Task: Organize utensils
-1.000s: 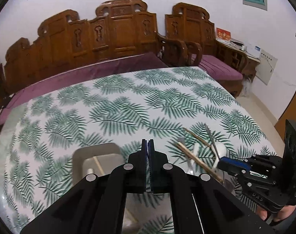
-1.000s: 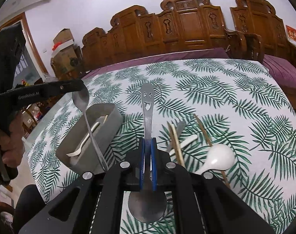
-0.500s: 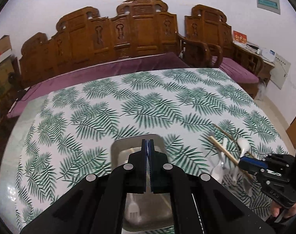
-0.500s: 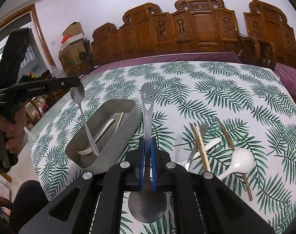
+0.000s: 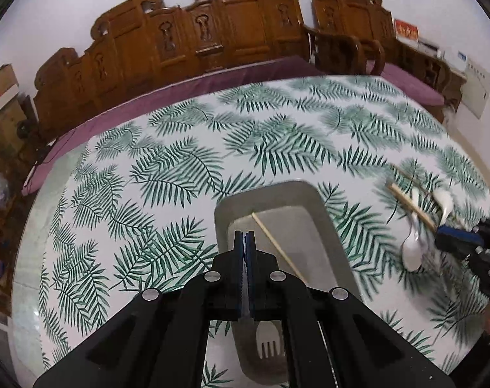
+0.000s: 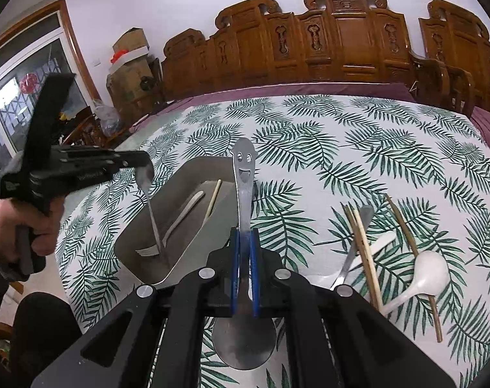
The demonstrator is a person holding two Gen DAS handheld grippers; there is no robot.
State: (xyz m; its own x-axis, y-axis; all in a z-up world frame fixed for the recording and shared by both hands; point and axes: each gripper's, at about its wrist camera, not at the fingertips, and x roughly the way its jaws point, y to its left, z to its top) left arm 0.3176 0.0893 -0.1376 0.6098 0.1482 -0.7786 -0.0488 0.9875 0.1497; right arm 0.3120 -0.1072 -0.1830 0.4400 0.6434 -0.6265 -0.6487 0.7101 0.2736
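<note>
1. Steel first: my right gripper is clamped on a smiley-handled metal spoon, handle pointing away from me, bowl hanging under the fingers.
2. My left gripper is closed on the bowl of a second, slimmer metal spoon, whose handle slants down into the grey tray.
3. Inside the tray I see a pale plastic fork and one chopstick leaning on the far wall.
4. To the tray's right, on the leaf-print tablecloth, lie loose chopsticks, a white ladle-shaped spoon, a white plastic utensil and a metal handle, overlapping one another.
5. Carved wooden benches with purple cushions stand behind the table; cardboard boxes are stacked in the left corner.
6. My right spoon's handle crosses over the tray's near-right rim.
</note>
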